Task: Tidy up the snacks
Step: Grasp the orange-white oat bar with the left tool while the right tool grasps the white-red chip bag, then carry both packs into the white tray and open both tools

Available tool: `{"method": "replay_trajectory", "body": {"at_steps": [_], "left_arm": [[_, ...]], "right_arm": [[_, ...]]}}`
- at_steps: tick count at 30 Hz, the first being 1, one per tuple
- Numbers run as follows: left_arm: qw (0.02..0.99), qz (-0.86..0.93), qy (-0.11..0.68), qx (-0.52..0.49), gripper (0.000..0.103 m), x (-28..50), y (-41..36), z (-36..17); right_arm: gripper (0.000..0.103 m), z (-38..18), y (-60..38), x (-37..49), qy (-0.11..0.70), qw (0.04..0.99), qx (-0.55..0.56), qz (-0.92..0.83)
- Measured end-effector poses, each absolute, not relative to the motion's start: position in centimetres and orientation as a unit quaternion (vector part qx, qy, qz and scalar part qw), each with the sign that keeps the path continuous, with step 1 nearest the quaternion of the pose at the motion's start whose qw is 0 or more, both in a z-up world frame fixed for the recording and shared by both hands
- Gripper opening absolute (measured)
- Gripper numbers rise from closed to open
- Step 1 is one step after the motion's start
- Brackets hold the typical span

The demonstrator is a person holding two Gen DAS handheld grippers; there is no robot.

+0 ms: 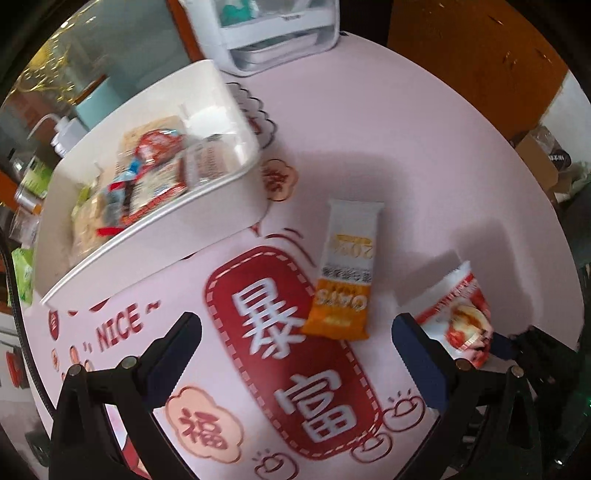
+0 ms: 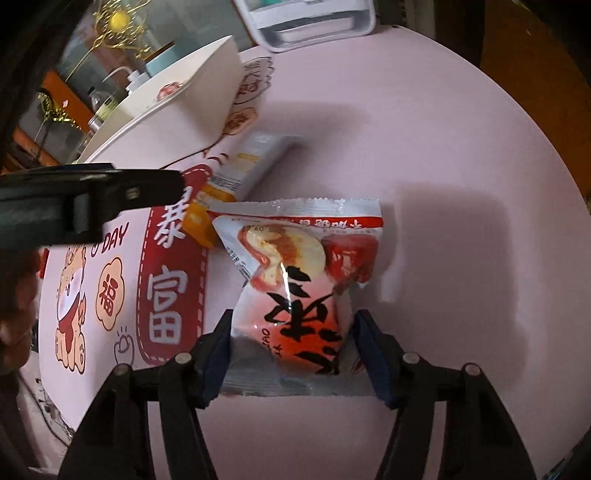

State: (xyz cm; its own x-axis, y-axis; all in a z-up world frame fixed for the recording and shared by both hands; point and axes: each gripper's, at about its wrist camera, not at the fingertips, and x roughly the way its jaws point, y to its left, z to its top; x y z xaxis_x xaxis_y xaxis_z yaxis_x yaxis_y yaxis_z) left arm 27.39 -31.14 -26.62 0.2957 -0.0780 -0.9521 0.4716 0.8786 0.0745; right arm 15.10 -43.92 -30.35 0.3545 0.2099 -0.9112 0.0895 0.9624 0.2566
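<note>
A: What fills most of the view?

B: A pink counter (image 1: 388, 122) with a printed mat on it; the mat's big red label (image 1: 295, 350) carries white characters. On the far left part of the mat stands a white bin (image 1: 155, 236), already holding several snack packets (image 1: 147, 184). Beyond the bin, at the counter's far edge, sits a white drawer unit (image 1: 280, 33).

A: And the loose snacks?

B: Two lie on the counter. An orange-and-white oat bar (image 1: 341, 273) rests just right of the bin, its lower end on the red label. Just right of the bar, with one corner touching or over it in the right wrist view, is a red-and-white pouch (image 2: 295, 295) with pictures of fruit.

A: How do the claws stand?

B: The right claw (image 2: 291, 354) points steeply down with the pouch between its blue pads (image 2: 218, 354). The pads sit at the pouch's two sides, and the packet looks pinched in at the waist, so it is gripping the pouch. The left claw (image 1: 295, 343) hangs wide over the red label, nothing between its fingers; the bar lies just ahead of it.
</note>
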Motion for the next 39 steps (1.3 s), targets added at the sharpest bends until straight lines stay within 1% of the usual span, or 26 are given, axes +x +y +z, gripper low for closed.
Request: {"method": "replay_trajectory", "body": {"at_steps": [6,12,14,15,16,17,19,20,21,22,24,30,34,39], "left_arm": [[0.778,-0.191,0.565,0.199,0.102,28.4,-34.3,-29.3],[0.768,-0.188,0.577,0.205,0.102,29.8,-36.0,-31.7],[0.765,-0.185,0.582,0.207,0.101,30.2,-36.5,-32.3],[0.762,-0.187,0.585,0.205,0.097,30.3,-36.6,-32.6],[0.759,-0.189,0.589,0.201,0.088,30.5,-36.8,-32.8],[0.757,-0.189,0.593,0.201,0.083,30.6,-37.0,-33.1],[0.755,-0.196,0.597,0.189,0.07,30.8,-37.2,-33.1],[0.753,-0.2,0.6,0.182,0.067,30.9,-37.2,-33.2],[0.751,-0.204,0.603,0.176,0.061,31.0,-37.3,-33.3],[0.751,-0.207,0.604,0.171,0.051,31.0,-37.4,-33.3],[0.751,-0.209,0.604,0.168,0.04,30.7,-37.5,-33.2],[0.75,-0.194,0.606,0.18,0.039,28.8,-36.6,-33.5],[0.76,-0.175,0.604,0.167,0.039,27.1,-34.4,-32.7],[0.774,-0.143,0.599,0.144,0.039,24.6,-29.7,-30.9]], "right_arm": [[0.064,-30.5,-46.0,13.3,0.565,0.812,0.147,0.023],[0.064,-30.7,-46.4,13.5,0.562,0.813,0.15,0.022],[0.064,-30.8,-46.4,13.6,0.562,0.812,0.151,0.024],[0.064,-30.8,-46.4,13.7,0.561,0.813,0.151,0.025],[0.064,-30.9,-46.4,13.7,0.562,0.814,0.148,0.027],[0.064,-30.9,-46.3,13.7,0.561,0.814,0.146,0.028],[0.064,-30.9,-46.3,13.7,0.559,0.816,0.145,0.029],[0.064,-31.0,-46.3,13.7,0.559,0.816,0.146,0.029],[0.064,-31.0,-46.4,13.6,0.558,0.816,0.147,0.029],[0.064,-31.0,-46.3,13.6,0.558,0.816,0.147,0.029],[0.063,-31.0,-46.2,13.5,0.557,0.818,0.143,0.028],[0.062,-30.8,-45.5,13.4,0.558,0.819,0.133,0.03],[0.061,-30.7,-44.4,13.4,0.561,0.817,0.125,0.038],[0.061,-30.1,-41.4,13.3,0.566,0.816,0.103,0.064]]}}
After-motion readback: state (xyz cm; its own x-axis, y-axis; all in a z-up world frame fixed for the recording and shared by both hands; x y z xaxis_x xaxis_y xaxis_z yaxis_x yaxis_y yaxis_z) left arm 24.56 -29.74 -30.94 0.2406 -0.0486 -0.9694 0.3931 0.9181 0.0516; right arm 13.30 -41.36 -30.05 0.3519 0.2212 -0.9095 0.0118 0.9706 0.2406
